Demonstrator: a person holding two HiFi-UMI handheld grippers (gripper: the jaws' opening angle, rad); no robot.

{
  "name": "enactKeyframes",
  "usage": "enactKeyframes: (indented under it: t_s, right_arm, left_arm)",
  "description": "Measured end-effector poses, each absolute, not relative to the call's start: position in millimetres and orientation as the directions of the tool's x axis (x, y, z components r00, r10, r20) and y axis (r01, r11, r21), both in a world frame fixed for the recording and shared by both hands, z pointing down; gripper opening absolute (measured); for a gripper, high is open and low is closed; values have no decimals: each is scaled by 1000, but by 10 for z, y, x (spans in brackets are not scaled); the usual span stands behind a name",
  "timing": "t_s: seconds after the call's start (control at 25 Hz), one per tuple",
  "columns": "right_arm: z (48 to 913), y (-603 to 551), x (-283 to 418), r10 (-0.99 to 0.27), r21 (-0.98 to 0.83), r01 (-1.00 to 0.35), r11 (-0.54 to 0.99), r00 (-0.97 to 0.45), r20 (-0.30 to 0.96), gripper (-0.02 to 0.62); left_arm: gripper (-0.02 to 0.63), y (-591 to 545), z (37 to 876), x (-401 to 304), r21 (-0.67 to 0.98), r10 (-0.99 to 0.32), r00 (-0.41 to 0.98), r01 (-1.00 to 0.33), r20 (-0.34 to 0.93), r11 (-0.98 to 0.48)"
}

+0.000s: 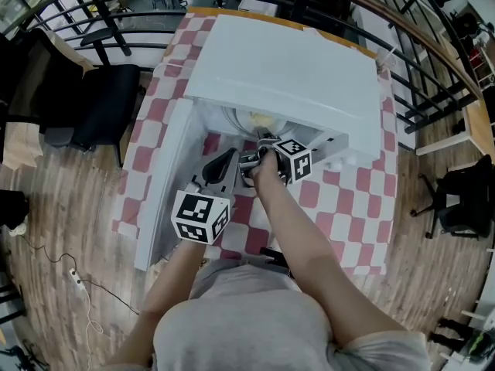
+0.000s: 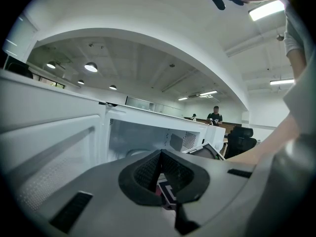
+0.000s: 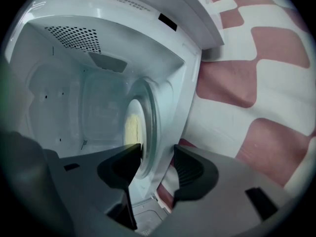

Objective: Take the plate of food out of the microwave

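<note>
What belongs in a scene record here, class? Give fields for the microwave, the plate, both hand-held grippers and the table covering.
microwave: white, door swung open
plate: inside the microwave, yellowish food on it
right hand-held gripper: at the opening, jaws apart, plate rim between them, no grip visible
left hand-held gripper: jaws together, holding nothing, facing the open microwave
tablecloth: red and white checks, under the microwave

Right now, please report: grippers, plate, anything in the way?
Left gripper shut, empty. Right gripper open, lined up on the plate of food, no grip yet. Plate inside the microwave. Door open, nothing blocking.
</note>
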State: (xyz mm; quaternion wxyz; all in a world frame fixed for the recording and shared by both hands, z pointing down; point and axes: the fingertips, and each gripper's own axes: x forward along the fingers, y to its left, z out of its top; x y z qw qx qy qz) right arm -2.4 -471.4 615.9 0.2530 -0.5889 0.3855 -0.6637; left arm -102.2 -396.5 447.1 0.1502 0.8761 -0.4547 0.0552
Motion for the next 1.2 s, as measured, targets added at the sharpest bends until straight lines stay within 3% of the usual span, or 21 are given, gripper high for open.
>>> enactKeyframes:
  t_s: [0.76, 0.84, 1.2]
  right_arm:
    - [6025, -4634, -27, -810, -835, -178, -521, -206, 549, 107]
    - [5996, -4640, -19, -815, -839, -192, -510, -203, 542, 64]
    - [5963, -4627, -11, -842, -870, -137, -474, -219, 493, 52]
  left_arm:
    - [3, -3845, 4482, -981, 201, -770, 591, -807, 242, -556]
    - [3, -3835, 4480, -979, 200, -769, 592, -806, 242, -557]
    - [3, -3825, 4466, -975, 197, -771, 589, -808, 240, -556]
